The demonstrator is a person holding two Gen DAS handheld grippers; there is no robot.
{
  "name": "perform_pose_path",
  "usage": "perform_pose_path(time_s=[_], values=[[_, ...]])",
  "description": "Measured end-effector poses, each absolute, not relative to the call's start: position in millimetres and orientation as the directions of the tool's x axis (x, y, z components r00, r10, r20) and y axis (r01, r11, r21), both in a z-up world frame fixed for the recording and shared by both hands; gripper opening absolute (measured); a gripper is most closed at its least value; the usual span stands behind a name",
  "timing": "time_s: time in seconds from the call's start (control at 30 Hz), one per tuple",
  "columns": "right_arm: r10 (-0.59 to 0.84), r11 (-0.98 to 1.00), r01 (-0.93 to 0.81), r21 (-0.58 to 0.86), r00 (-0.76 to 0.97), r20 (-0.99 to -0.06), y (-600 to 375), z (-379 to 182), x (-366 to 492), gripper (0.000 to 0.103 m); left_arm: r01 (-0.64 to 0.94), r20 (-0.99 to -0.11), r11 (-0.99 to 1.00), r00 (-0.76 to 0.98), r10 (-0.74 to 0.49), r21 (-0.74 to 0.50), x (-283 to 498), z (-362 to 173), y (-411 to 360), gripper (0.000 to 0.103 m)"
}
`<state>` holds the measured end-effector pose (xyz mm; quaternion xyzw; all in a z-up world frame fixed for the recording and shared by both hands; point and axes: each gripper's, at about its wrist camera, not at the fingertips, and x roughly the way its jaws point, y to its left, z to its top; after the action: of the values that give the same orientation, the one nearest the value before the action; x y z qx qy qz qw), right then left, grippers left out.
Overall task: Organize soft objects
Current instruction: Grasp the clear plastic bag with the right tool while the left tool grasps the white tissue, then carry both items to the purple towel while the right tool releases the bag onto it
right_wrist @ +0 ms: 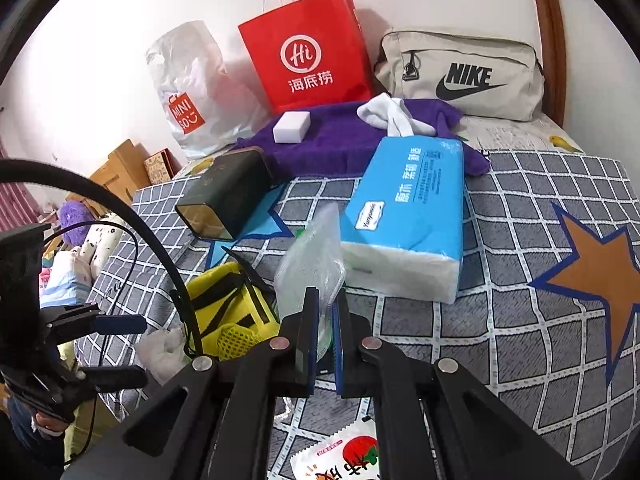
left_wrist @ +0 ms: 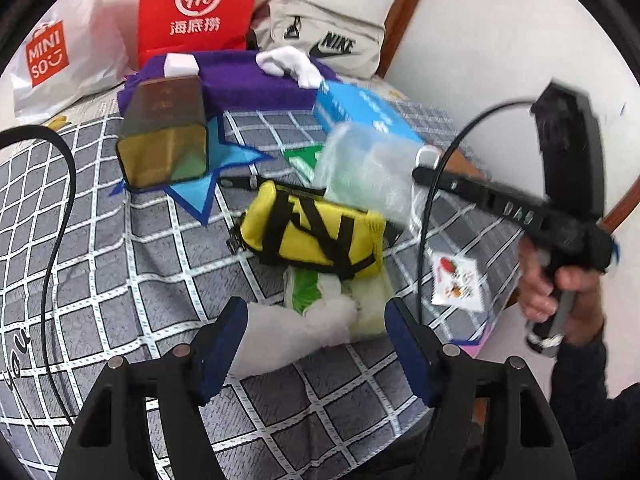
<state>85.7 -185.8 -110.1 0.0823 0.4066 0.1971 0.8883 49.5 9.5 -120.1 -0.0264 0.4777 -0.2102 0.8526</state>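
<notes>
Right hand-held gripper (right_wrist: 326, 312) clamps the clear mesh pouch (right_wrist: 314, 260), lifted upright mid-bed above the yellow bag (right_wrist: 228, 304). Left hand-held gripper (left_wrist: 312, 344) spread wide, white plush (left_wrist: 296, 328) lying straight ahead between its fingers, nearer the bed's front edge.

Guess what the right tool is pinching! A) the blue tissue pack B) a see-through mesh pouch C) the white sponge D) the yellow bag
B: the right tool is shut on the see-through mesh pouch, held up above the bed, while the yellow bag, blue tissue pack and white sponge lie apart from it.
</notes>
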Motion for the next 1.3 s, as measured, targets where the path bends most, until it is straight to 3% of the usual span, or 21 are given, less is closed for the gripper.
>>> perform_pose_path(time_s=[0.1, 0.17, 0.27, 0.37, 1.3], values=[[0.416, 0.909, -0.281, 0.307, 0.588, -0.694, -187.5, -112.2, 85.0, 0.007, 0.33, -0.822, 0.916, 0.438, -0.363, -0.229, 52.9, -131.0, 4.7, 0.068], [0.412, 0.911, -0.279, 0.303, 0.586, -0.698, -187.4, -113.4, 85.5, 0.007, 0.337, -0.83, 0.915, 0.428, -0.359, -0.222, 53.5, -135.5, 2.5, 0.049], [0.416, 0.909, -0.279, 0.309, 0.582, -0.698, -187.3, -113.5, 85.6, 0.007, 0.342, -0.831, 0.909, 0.412, -0.373, -0.238, 55.1, -139.5, 2.8, 0.031], [0.425, 0.905, -0.289, 0.312, 0.587, -0.689, -186.5, -109.5, 84.1, 0.007, 0.349, -0.829, 0.91, 0.425, -0.365, -0.222, 54.8, -134.7, 7.0, 0.025], [0.458, 0.886, -0.383, 0.262, 0.633, -0.623, -171.5, -26.8, 102.4, 0.004, 0.194, -0.756, 0.939, 0.556, -0.344, -0.284, 113.5, -67.9, 59.5, 0.025]])
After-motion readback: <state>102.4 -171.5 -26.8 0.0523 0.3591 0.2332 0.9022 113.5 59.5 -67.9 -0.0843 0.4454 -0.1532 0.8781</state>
